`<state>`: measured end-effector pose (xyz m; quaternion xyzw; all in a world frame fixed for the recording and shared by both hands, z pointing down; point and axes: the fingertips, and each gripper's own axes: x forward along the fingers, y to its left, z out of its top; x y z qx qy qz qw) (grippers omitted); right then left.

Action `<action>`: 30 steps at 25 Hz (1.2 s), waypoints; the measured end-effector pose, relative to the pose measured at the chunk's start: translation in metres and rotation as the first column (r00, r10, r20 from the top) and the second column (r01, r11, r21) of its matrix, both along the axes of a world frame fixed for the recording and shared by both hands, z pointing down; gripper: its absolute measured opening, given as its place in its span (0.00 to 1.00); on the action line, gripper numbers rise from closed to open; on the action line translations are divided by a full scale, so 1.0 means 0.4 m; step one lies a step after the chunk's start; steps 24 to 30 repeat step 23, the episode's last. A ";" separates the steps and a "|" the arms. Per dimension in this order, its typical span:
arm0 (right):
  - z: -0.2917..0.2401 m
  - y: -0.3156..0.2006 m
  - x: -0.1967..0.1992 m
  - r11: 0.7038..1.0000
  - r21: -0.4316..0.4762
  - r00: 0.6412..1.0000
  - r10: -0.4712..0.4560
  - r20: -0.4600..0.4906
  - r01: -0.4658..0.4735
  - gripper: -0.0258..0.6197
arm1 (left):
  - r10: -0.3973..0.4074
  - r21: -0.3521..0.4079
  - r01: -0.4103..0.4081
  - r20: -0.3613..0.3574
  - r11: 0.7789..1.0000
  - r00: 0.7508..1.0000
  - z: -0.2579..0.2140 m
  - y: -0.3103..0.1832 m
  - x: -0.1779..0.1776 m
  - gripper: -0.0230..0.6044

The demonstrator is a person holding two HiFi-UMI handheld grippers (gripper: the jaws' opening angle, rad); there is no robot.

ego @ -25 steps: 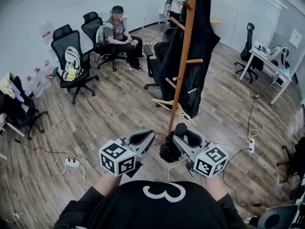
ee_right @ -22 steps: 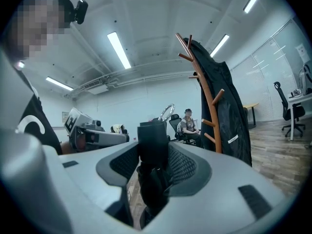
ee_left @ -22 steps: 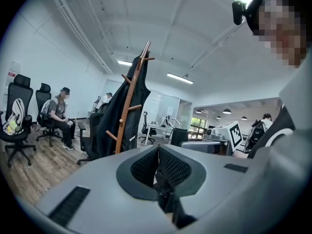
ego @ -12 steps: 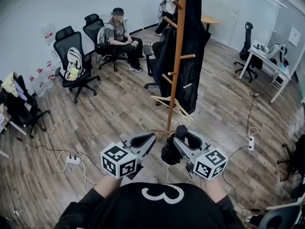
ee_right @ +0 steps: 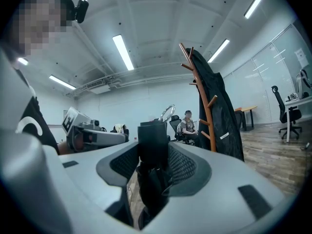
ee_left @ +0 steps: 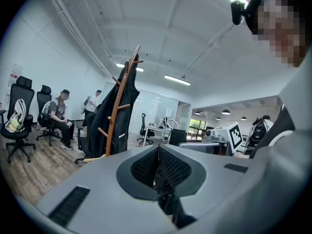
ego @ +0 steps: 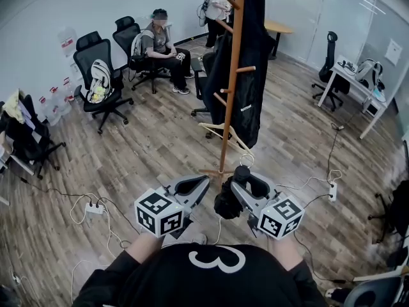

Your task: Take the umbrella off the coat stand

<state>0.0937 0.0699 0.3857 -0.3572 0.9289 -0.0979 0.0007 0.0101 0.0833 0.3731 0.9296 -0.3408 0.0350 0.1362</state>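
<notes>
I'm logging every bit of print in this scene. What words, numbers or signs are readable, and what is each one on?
"3": white, on the person's black shirt.
white tag on the black coat: too small to read.
red-and-white wall notices: too small to read.
white sheet at far right: blurred.
Nothing else is readable.

Tall brown wooden coat stand point(ego: 228, 107): top cut off by the head view's upper edge; foot partly hidden behind black folded umbrella point(ego: 225, 204). Long black coat point(ego: 255, 62) covers the stand's far side. Black folded umbrella's lower end drops out of sight between the right gripper point(ee_right: 155, 147) jaws. Standing person point(ego: 216, 5) at back: head partly cut off.
</notes>
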 end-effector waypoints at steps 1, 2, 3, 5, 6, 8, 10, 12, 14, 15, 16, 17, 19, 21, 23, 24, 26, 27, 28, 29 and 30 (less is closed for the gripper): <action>-0.004 0.008 0.006 1.000 0.006 1.000 0.001 -0.002 -0.001 0.35 | 0.001 0.005 -0.001 0.001 1.000 1.000 -0.003 0.008 0.006 0.06; -0.007 0.016 0.013 1.000 0.012 1.000 0.003 -0.002 -0.003 0.35 | 0.002 0.010 -0.002 0.003 1.000 1.000 -0.006 0.017 0.012 0.06; -0.011 0.025 0.020 1.000 0.018 1.000 0.006 -0.001 -0.006 0.35 | 0.003 0.015 -0.003 0.005 1.000 1.000 -0.008 0.026 0.019 0.06; -0.020 0.044 0.034 1.000 0.027 1.000 0.009 0.005 -0.009 0.35 | 0.007 0.023 -0.007 0.010 1.000 1.000 -0.011 0.044 0.032 0.06; -0.024 0.052 0.041 0.999 0.031 1.000 0.007 0.007 -0.007 0.35 | 0.008 0.026 -0.009 0.012 1.000 1.000 -0.014 0.052 0.038 0.06; -0.030 0.066 0.051 0.999 0.040 1.000 -0.002 0.007 0.001 0.35 | 0.010 0.033 -0.010 0.013 0.999 1.000 -0.019 0.065 0.052 0.06; -0.034 0.076 0.060 0.999 0.047 1.000 -0.009 0.006 0.009 0.35 | 0.011 0.041 -0.012 0.016 0.999 1.000 -0.022 0.074 0.066 0.06; -0.038 0.087 0.072 0.999 0.053 1.000 -0.010 0.008 0.010 0.35 | 0.013 0.047 -0.014 0.020 0.999 1.000 -0.024 0.084 0.079 0.06; -0.043 0.097 0.081 0.998 0.057 1.000 -0.008 0.010 0.007 0.35 | 0.014 0.051 -0.015 0.021 0.999 1.000 -0.024 0.094 0.087 0.06; -0.044 0.100 0.084 0.998 0.059 1.000 -0.008 0.010 0.008 0.35 | 0.013 0.052 -0.014 0.023 0.999 1.000 -0.024 0.098 0.089 0.06; -0.045 0.101 0.086 0.998 0.060 1.000 -0.010 0.010 0.009 0.35 | 0.012 0.052 -0.013 0.026 0.999 1.000 -0.024 0.100 0.090 0.06; -0.044 0.102 0.087 0.998 0.060 1.000 -0.011 0.010 0.010 0.35 | 0.011 0.051 -0.013 0.029 0.999 1.000 -0.024 0.101 0.090 0.06; -0.042 0.100 0.088 0.998 0.058 1.000 -0.016 0.008 0.016 0.35 | 0.011 0.051 -0.012 0.031 0.999 0.999 -0.025 0.099 0.091 0.06; -0.040 0.100 0.085 0.998 0.057 1.000 -0.022 0.007 0.021 0.35 | 0.011 0.051 -0.012 0.029 0.999 1.000 -0.028 0.097 0.090 0.06; -0.040 0.102 0.081 0.998 0.057 1.000 -0.026 0.006 0.026 0.35 | 0.010 0.052 -0.012 0.027 0.999 1.000 -0.029 0.096 0.089 0.06; -0.040 0.102 0.081 0.998 0.057 1.000 -0.026 0.006 0.026 0.35 | 0.010 0.052 -0.012 0.027 0.999 1.000 -0.029 0.096 0.089 0.06; -0.040 0.102 0.081 0.998 0.057 1.000 -0.026 0.006 0.026 0.35 | 0.010 0.052 -0.012 0.027 0.999 1.000 -0.029 0.096 0.089 0.06; -0.040 0.102 0.081 0.998 0.057 1.000 -0.026 0.006 0.026 0.35 | 0.010 0.052 -0.012 0.027 0.999 1.000 -0.029 0.096 0.089 0.06; -0.040 0.102 0.081 0.998 0.057 1.000 -0.026 0.006 0.026 0.35 | 0.010 0.052 -0.012 0.027 0.999 1.000 -0.029 0.096 0.089 0.06; -0.040 0.102 0.081 0.998 0.057 1.000 -0.026 0.006 0.026 0.35 | 0.010 0.052 -0.012 0.027 0.999 1.000 -0.029 0.096 0.089 0.06; -0.040 0.102 0.081 0.998 0.057 1.000 -0.026 0.006 0.026 0.35 | 0.010 0.052 -0.012 0.027 0.999 1.000 -0.029 0.096 0.089 0.06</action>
